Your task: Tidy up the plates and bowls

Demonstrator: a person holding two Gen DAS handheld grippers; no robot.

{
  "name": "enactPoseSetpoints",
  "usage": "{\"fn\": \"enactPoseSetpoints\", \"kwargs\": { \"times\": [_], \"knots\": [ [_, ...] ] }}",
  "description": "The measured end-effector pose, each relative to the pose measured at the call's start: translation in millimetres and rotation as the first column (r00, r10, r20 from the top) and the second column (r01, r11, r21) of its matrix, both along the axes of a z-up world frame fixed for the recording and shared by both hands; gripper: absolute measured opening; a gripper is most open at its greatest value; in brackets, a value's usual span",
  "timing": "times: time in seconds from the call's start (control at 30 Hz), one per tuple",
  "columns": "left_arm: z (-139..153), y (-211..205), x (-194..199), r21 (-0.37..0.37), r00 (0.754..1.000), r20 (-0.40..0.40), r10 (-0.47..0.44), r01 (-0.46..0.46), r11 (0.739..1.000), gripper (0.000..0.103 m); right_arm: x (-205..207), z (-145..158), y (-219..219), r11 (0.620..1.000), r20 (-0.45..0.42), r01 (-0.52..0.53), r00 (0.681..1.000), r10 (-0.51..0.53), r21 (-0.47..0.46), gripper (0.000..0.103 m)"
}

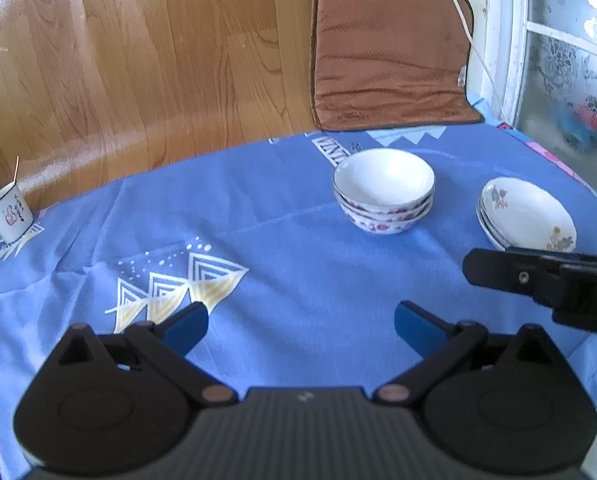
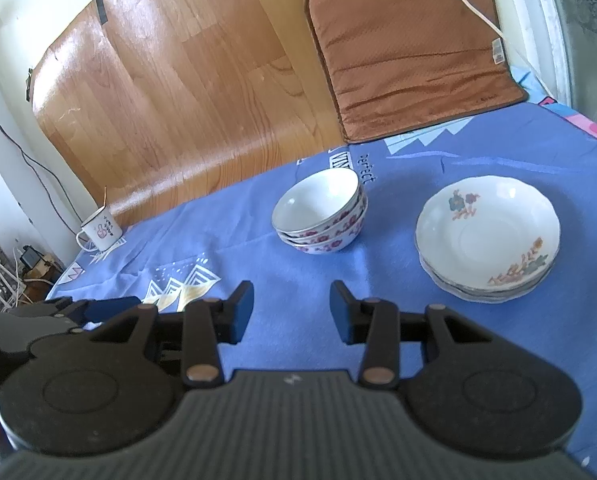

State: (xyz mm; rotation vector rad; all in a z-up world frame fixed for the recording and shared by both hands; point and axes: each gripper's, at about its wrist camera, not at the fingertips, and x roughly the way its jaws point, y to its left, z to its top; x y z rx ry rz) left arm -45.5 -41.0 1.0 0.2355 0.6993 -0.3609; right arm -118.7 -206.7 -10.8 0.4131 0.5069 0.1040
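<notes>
A stack of white bowls with floral rims (image 1: pixel 384 192) (image 2: pixel 322 216) sits on the blue tablecloth, toward the far side. A stack of white floral plates (image 1: pixel 528 216) (image 2: pixel 486 240) sits to its right. My left gripper (image 1: pixel 300 326) is open and empty, hovering over the cloth in front of the bowls. My right gripper (image 2: pixel 292 314) is open and empty, in front of and between the bowls and plates. The right gripper's finger (image 1: pixel 538 276) shows at the right edge of the left wrist view, just in front of the plates.
A white enamel mug (image 1: pixel 8 216) (image 2: pixel 98 232) stands at the far left corner of the table. A brown cushion (image 1: pixel 390 52) (image 2: pixel 414 44) leans behind the table. Wood-pattern flooring sheet (image 2: pixel 186 80) stands against the wall. Cables lie at the left (image 2: pixel 6 284).
</notes>
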Motion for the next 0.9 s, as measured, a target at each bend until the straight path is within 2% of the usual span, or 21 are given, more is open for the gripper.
{"fn": "enactPoseSetpoints", "kwargs": {
  "times": [0.23,0.5,0.63,0.8,0.9],
  "knots": [
    [3.8,2.6,-1.2,-0.021,1.000,0.013,0.012,-0.012,1.000,0.103,-5.7,2.2,2.3,0.999,0.034,0.023,0.999,-0.022,-0.025,0.045],
    [0.7,-2.6,-3.7,0.017,1.000,0.018,0.013,-0.013,1.000,0.103,-7.6,-3.9,5.1,1.000,0.024,0.021,1.000,-0.020,-0.017,0.045],
    [0.8,-3.3,-3.2,0.023,1.000,0.018,0.015,-0.016,1.000,0.103,-13.4,-5.2,0.8,0.998,0.024,0.052,0.998,-0.052,-0.019,0.045],
    [-4.0,-6.5,-0.6,0.034,1.000,0.003,0.004,-0.004,0.999,0.103,-16.5,-8.6,-4.5,0.997,0.020,0.079,0.997,-0.079,-0.014,0.045],
    [-3.1,-1.7,10.8,-0.002,1.000,-0.029,0.000,0.000,1.000,0.103,-9.5,-3.9,-6.4,0.998,0.023,0.065,0.998,-0.065,-0.024,0.045]
  ]
}}
